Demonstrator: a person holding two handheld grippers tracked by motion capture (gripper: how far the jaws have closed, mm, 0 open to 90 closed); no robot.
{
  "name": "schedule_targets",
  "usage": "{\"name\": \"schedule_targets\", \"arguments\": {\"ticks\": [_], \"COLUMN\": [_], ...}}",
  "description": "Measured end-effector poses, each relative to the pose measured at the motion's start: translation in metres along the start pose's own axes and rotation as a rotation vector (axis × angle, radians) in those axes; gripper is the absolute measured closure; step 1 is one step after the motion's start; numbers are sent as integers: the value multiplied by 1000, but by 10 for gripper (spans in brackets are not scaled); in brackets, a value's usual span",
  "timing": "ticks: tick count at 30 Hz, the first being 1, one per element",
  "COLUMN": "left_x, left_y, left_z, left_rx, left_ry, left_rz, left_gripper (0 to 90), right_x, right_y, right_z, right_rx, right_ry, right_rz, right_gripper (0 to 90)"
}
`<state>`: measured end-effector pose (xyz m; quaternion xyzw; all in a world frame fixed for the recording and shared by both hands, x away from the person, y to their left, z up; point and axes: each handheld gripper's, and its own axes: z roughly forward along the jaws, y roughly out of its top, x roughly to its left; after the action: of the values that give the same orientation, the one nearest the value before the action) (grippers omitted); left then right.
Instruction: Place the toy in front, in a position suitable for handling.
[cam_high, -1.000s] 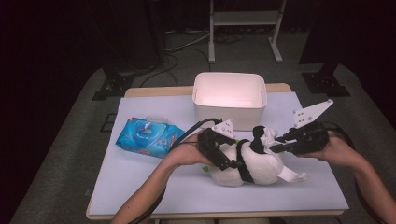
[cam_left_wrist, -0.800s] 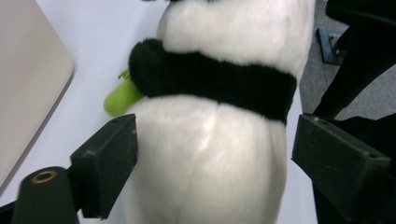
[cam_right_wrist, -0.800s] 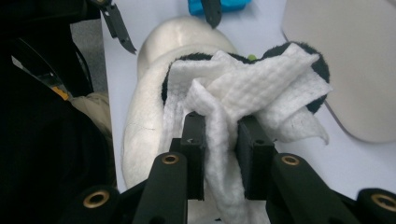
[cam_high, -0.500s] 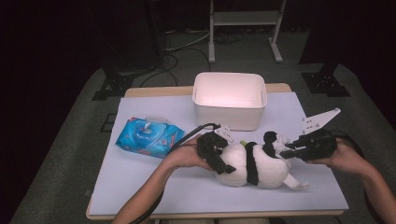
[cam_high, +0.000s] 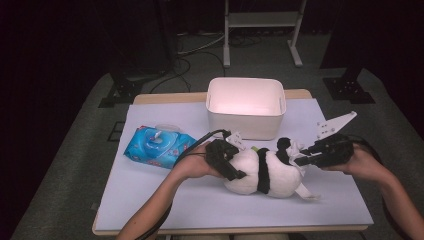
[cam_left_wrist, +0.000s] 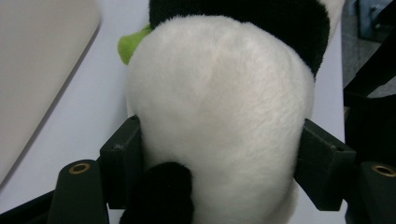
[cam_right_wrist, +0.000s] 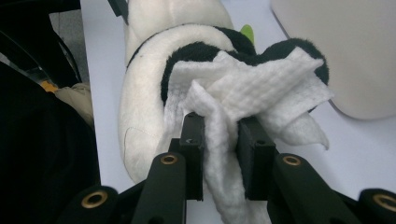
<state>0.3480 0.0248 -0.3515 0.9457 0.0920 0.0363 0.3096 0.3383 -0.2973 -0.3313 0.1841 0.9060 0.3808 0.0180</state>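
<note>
A black-and-white panda plush (cam_high: 265, 172) lies on its side on the pale table (cam_high: 150, 200). My left gripper (cam_high: 235, 167) is at its left end. In the left gripper view the jaws have just been closing, and the pads (cam_left_wrist: 126, 158) press into both sides of the plush's round white body (cam_left_wrist: 219, 93). My right gripper (cam_high: 300, 159) comes in from the right, shut on a crumpled white wipe (cam_right_wrist: 252, 88). The wipe rests against the plush's black parts (cam_right_wrist: 201, 53), and a strip of it hangs down between the pads (cam_right_wrist: 194, 140).
A white bin (cam_high: 245, 107) stands just behind the plush at the table's back. Left of my left hand lies a blue pack of wipes (cam_high: 157, 146). Both forearms enter from the front edge. The floor around the table is dark.
The plush now lies flatter and more stretched out along the table. The right gripper with the wipe has shifted slightly right and lower. The left gripper stays at the plush's left end.
</note>
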Motion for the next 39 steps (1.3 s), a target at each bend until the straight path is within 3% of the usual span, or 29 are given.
{"name": "schedule_targets", "arguments": {"ticks": [4, 6, 9, 16, 20, 27, 30, 34, 37, 39], "left_x": [1, 1, 0, -2, -2, -3, -2, 1, 1, -2], "left_y": [-7, -11, -13, -12, -16, -18, -16, -8, -1, 6], "left_z": [-5, -7, -8, -8, -9, -9, -8, -11, -16, -18], "left_rx": [-3, -1, -7, -4, -32, -33, -29, -25, -89, -103], "left_ry": [15, 21, 27, 34, 15, 8, -15, -54, -73, -81], "left_rz": [-4, -11, -19, 1, -17, -27, -37, -52, -46, -25], "left_gripper": [274, 274, 274, 274, 274, 271, 227, 165, 165, 186], "right_x": [1, 5, 9, 17, 13, 7, 7, 12, 17, 21], "right_y": [10, 25, 38, 56, 49, 27, 18, 17, 19, 20], "right_z": [6, 14, 19, 33, 26, 15, 14, 17, 20, 22], "right_rx": [-5, 1, -9, 25, 11, -6, -11, 2, 12, 15], "right_ry": [15, 25, 44, 63, 57, 40, 45, 50, 56, 67], "right_rz": [-20, -59, -79, -128, -106, -64, -43, -63, -78, -94], "right_gripper": [732, 731, 731, 730, 730, 726, 726, 727, 726, 725]}}
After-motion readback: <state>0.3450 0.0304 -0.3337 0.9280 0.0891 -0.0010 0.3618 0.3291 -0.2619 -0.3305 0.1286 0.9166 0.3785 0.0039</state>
